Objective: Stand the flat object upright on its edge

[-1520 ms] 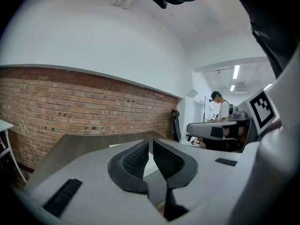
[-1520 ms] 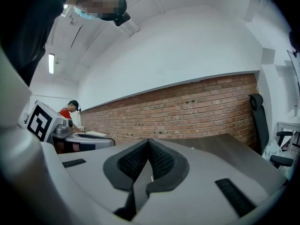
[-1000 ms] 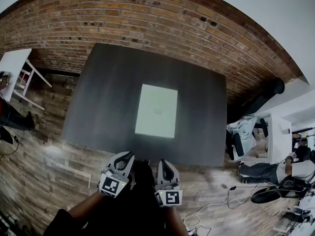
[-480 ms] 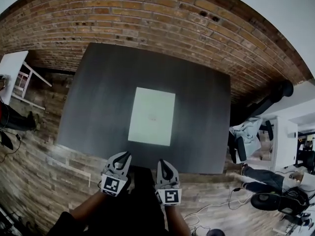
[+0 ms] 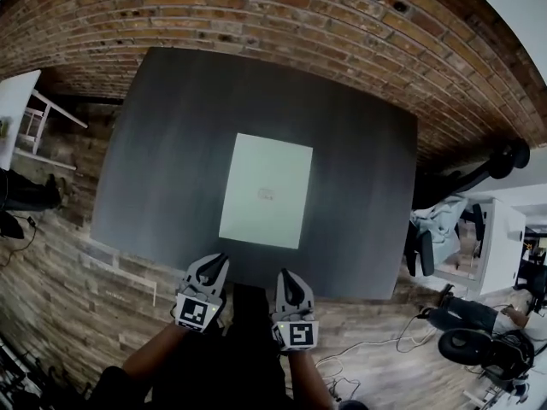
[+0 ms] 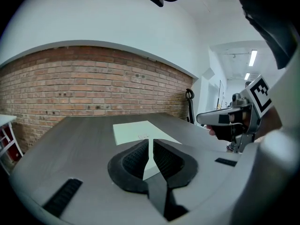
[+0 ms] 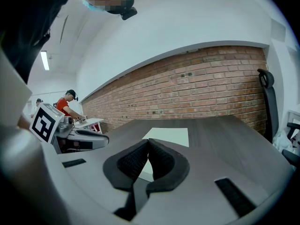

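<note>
**Fig.** Head view w/ both gripper views. The pale flat sheet (image 5: 266, 191) lies flat near the centre of the dark grey table (image 5: 162, 152), w/ a brick wall (image 5: 256, 15) beyond. A faint mark mid-sheet is too small to read. The left gripper (image 5: 216, 261) and right gripper (image 5: 285, 275) hover side by side at the table's near edge, apart from the sheet. Left jaws are clenched to a thin slit, nothing betw. them; right jaws are pressed fully together, empty. In each gripper view the jaws hide part of the sheet's near edge. Forearms (image 5: 162, 357) are dark and cut off at the frame bottom — detail there is hard to make out.
</note>
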The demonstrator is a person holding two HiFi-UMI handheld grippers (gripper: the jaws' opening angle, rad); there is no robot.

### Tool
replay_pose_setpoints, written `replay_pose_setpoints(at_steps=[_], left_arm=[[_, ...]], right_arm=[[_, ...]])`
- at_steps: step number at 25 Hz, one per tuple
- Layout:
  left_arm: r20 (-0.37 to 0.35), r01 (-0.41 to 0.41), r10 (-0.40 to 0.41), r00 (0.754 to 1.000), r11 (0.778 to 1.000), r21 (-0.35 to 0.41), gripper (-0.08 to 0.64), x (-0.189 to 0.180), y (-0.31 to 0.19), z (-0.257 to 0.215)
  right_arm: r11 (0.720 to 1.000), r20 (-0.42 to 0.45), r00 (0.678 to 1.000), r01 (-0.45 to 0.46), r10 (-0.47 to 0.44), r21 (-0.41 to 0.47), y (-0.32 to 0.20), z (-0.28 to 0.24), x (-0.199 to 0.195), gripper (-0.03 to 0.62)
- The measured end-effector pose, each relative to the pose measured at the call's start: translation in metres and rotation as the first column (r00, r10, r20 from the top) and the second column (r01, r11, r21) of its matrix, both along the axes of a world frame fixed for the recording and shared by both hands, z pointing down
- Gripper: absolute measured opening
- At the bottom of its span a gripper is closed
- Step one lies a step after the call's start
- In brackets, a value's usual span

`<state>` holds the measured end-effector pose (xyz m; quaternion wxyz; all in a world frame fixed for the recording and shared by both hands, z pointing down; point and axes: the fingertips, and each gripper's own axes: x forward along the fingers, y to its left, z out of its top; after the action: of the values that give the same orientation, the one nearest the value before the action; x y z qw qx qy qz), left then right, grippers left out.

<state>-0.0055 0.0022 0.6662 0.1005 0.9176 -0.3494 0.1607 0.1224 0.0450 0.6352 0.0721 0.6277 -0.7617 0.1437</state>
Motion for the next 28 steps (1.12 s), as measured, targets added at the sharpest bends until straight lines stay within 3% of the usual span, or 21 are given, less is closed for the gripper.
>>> replay_pose_setpoints(at_steps=[8, 14, 15, 17, 19, 22, 28], left_arm=[[0.003, 0.007, -0.007, 1.000, 1.000, -0.028, 0.054, -0.009, -0.007, 0.038], [0.059, 0.014, -0.010, 0.998, 0.998, -0.069, 0.055, -0.014, -0.015, 0.078], [0.063, 0.015, -0.010, 0.998, 0.997, -0.073, 0.055, -0.016, -0.017, 0.082], [0.072, 0.011, -0.005, 0.997, 0.996, -0.085, 0.055, -0.020, -0.017, 0.091], [0.086, 0.010, -0.001, 0.996, 0.994, -0.111, 0.062, -0.021, -0.017, 0.103], [0.098, 0.008, 0.006, 0.995, 0.990, -0.144, 0.127, -0.021, -0.017, 0.118], [0.103, -0.002, 0.020, 0.994, 0.985, -0.172, 0.147, -0.025, -0.017, 0.137]], right_arm=[[0.996, -0.033, 0.999, -0.016, 0.013, -0.093, -0.003, 0.053, 0.015, 0.026], [0.985, -0.035, 0.999, -0.032, 0.027, -0.172, -0.005, 0.090, 0.024, 0.028], [0.981, -0.036, 0.999, -0.037, 0.030, -0.189, -0.004, 0.096, 0.024, 0.037], [0.975, -0.036, 0.999, -0.040, 0.033, -0.219, -0.003, 0.108, 0.023, 0.132], [0.970, -0.040, 0.999, -0.041, 0.032, -0.241, -0.002, 0.119, 0.025, 0.148], [0.965, -0.044, 0.999, -0.042, 0.032, -0.259, -0.003, 0.133, 0.029, 0.170], [0.954, -0.045, 0.999, -0.043, 0.031, -0.296, -0.004, 0.158, 0.036, 0.197]])
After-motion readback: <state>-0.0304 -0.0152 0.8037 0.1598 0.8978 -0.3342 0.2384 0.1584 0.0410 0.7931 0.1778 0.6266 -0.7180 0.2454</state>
